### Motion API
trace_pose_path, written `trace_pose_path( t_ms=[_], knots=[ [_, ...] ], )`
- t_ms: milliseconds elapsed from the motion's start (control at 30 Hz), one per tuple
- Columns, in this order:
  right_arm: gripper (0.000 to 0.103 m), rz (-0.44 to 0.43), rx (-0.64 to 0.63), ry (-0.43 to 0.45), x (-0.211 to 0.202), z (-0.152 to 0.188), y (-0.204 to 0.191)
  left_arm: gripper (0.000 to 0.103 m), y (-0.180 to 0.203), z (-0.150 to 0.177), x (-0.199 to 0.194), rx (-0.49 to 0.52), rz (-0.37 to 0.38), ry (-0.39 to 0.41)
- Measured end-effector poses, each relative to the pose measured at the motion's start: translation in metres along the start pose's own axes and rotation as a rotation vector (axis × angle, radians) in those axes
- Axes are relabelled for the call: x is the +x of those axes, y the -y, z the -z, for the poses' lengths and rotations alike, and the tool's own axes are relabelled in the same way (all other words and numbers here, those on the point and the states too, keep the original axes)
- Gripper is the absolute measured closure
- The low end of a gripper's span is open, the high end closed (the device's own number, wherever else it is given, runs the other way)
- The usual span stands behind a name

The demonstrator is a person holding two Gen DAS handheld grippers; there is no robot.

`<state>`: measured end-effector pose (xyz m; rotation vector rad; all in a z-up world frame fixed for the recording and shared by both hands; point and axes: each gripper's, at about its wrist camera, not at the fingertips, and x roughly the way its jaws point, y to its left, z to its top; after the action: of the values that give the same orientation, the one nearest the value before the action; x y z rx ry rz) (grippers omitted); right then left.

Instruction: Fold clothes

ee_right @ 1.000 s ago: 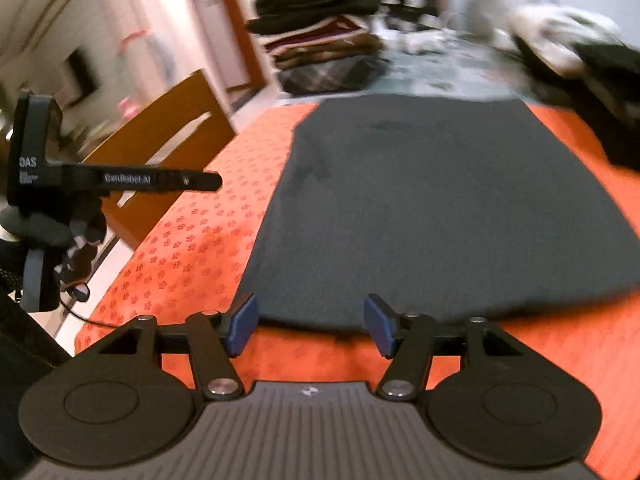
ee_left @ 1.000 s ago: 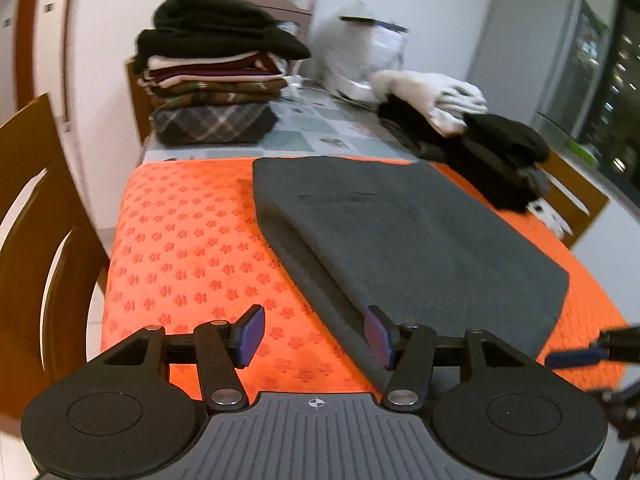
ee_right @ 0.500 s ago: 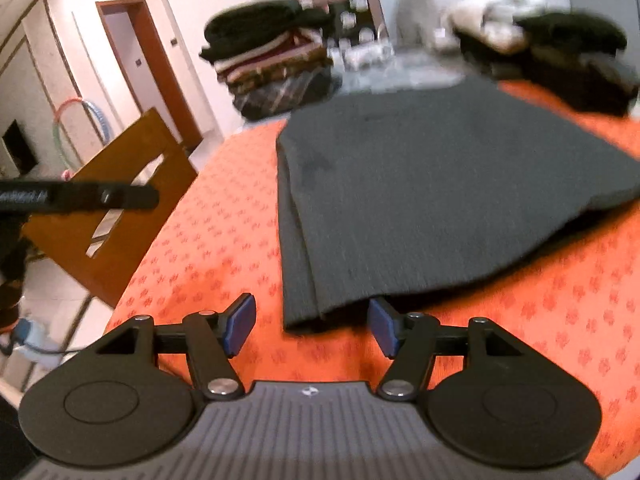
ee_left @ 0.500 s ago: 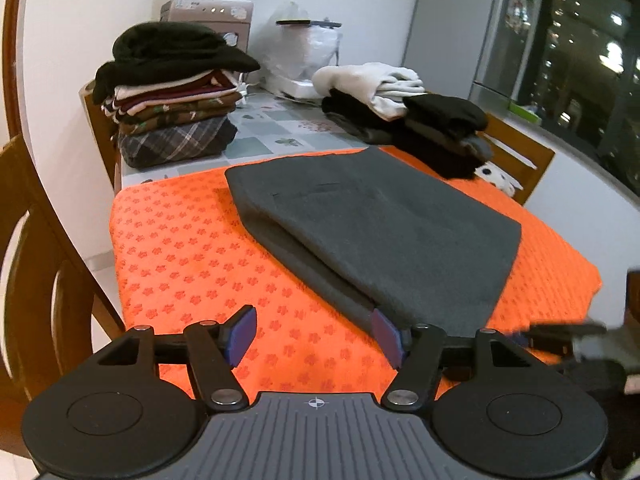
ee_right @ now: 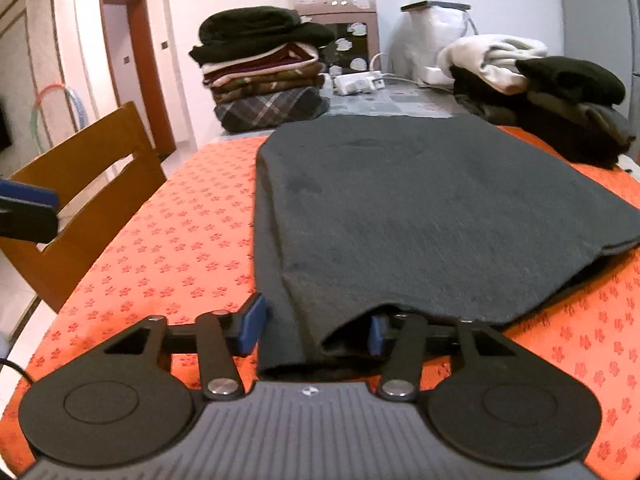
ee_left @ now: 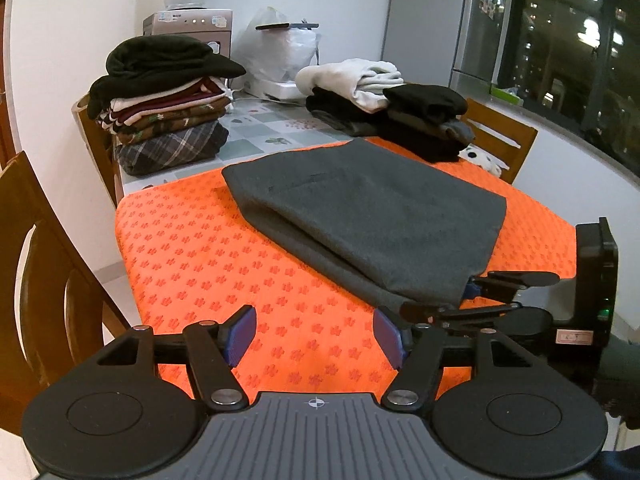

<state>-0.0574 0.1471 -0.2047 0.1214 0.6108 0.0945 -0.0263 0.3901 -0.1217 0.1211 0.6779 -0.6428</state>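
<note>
At the near corner of the grey garment (ee_right: 432, 208) on the orange cloth (ee_right: 168, 256), the right gripper (ee_right: 316, 328) has been closing astride the layered hem, pads not yet pressing; catch every layer. Left gripper (ee_left: 314, 338) hangs open, empty, beside that corner.

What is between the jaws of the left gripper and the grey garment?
Only bare orange cloth, seen in the left wrist view. The left gripper stands open short of the grey garment.

White walls (ee_left: 80, 20), dark window (ee_left: 568, 40) with city lights. Wooden chairs (ee_right: 92, 184) beside table, brown-framed doorway (ee_right: 132, 60) behind.
</note>
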Motion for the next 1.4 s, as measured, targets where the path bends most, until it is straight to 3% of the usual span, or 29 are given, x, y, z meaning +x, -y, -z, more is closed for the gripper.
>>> trace_pose_path(
  t_ms=[33,67,100,333,433,567,767,900,1167,1233,1300,1400],
  knots=[
    [0.061,0.004,0.009,0.007,0.001,0.001,0.001,0.036,-0.001,0.001,0.0,0.0,-0.001,-0.002],
    [0.08,-0.011,0.029,0.009,-0.001,0.001,0.003,0.036,-0.001,0.001,0.001,0.0,-0.003,-0.002],
    [0.091,-0.027,0.051,0.011,-0.003,0.0,0.005,0.036,-0.001,0.001,0.001,0.0,-0.004,-0.002],
    [0.091,-0.129,0.232,0.129,-0.039,-0.028,0.015,0.036,-0.001,0.001,0.004,0.013,-0.003,-0.004],
    [0.083,-0.206,0.322,0.091,-0.034,-0.023,0.024,0.036,-0.002,0.002,0.008,0.012,-0.002,-0.008],
    [0.081,-0.19,0.314,0.023,-0.019,-0.009,0.023,0.036,-0.002,-0.001,0.012,0.01,-0.005,-0.007],
    [0.076,-0.231,0.349,0.079,-0.033,-0.017,0.024,0.036,-0.004,-0.004,0.019,0.012,-0.007,-0.018],
    [0.065,-0.203,0.282,-0.065,-0.008,0.001,0.019,0.036,-0.004,-0.011,0.031,0.019,-0.01,-0.028],
    [0.045,-0.224,0.165,-0.105,-0.04,-0.01,0.016,0.037,0.004,-0.045,0.072,0.021,-0.004,-0.008],
    [0.044,-0.218,0.14,-0.121,-0.054,-0.013,0.021,0.044,0.008,-0.053,0.085,0.022,-0.003,-0.006],
    [0.044,-0.209,0.117,-0.137,-0.07,-0.015,0.03,0.059,0.014,-0.059,0.099,0.014,0.004,-0.011],
    [0.044,-0.177,0.097,-0.148,-0.094,-0.02,0.05,0.068,0.021,-0.066,0.118,-0.013,0.013,-0.022]
  ],
)
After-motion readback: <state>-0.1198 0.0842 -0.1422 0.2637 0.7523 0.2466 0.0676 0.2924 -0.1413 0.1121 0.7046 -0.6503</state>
